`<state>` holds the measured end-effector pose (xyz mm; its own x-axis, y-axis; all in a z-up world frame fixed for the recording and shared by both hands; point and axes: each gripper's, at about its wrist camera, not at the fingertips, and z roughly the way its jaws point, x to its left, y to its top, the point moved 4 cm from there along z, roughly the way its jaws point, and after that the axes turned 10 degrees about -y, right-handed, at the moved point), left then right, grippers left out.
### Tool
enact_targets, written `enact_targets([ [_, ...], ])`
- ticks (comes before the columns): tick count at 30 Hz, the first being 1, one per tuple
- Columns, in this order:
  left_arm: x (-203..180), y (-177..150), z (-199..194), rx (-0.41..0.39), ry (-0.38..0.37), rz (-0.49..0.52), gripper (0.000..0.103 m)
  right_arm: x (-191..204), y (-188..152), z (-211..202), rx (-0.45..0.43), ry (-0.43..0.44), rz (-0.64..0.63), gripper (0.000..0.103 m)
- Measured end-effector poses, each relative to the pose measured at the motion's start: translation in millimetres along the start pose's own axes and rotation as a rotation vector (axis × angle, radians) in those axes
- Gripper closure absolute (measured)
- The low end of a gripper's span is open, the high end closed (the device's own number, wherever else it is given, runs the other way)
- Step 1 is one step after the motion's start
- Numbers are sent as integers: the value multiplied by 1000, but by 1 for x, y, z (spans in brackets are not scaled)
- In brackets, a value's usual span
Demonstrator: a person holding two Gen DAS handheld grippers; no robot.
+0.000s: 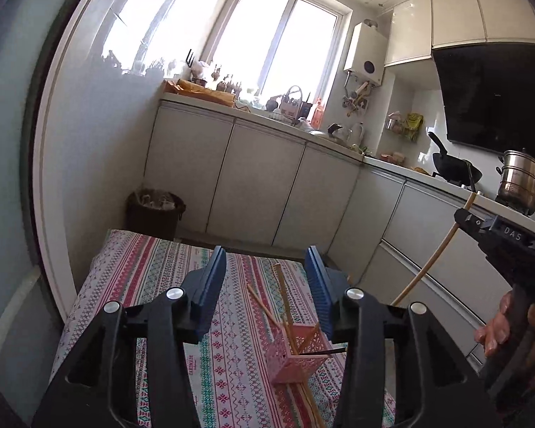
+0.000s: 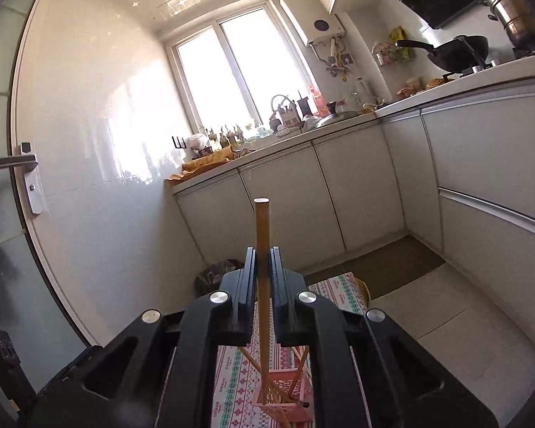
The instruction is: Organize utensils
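1. Right wrist view: your right gripper [image 2: 264, 267] is clamped tight on a single wooden chopstick [image 2: 262, 228], which stands nearly upright between the pads, its blunt top above the fingers and its lower end hanging over the pink basket [image 2: 285, 396]
2. Left wrist view: your left gripper [image 1: 265, 281] stands part open with nothing between its blue pads; it hovers over the patterned cloth [image 1: 132, 285], with the pink basket below and between its fingers
3. The basket lies tipped on the cloth and already holds a few chopsticks leaning out at angles; at least one loose chopstick [image 1: 262, 303] rests on the cloth just beyond it
4. The step in hand looks like delivery: you carry one stick to the basket while the free gripper is ready for another
5. Next, line the stick's lower tip up with the basket mouth, lower it inside, then release; the basket is light, so a stray nudge could shift it
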<state>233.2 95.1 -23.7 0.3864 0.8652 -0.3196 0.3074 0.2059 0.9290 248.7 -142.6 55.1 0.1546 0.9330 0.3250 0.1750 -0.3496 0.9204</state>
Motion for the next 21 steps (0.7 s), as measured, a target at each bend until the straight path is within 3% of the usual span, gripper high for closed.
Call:
enact_targets([
  [12,51,-13,8,78,86,-80,60,13,-37,52,41,-17,-58,95],
  [21,55,-17,7,100,98,-81,59,14,-43,64,43,-27,-92,92],
])
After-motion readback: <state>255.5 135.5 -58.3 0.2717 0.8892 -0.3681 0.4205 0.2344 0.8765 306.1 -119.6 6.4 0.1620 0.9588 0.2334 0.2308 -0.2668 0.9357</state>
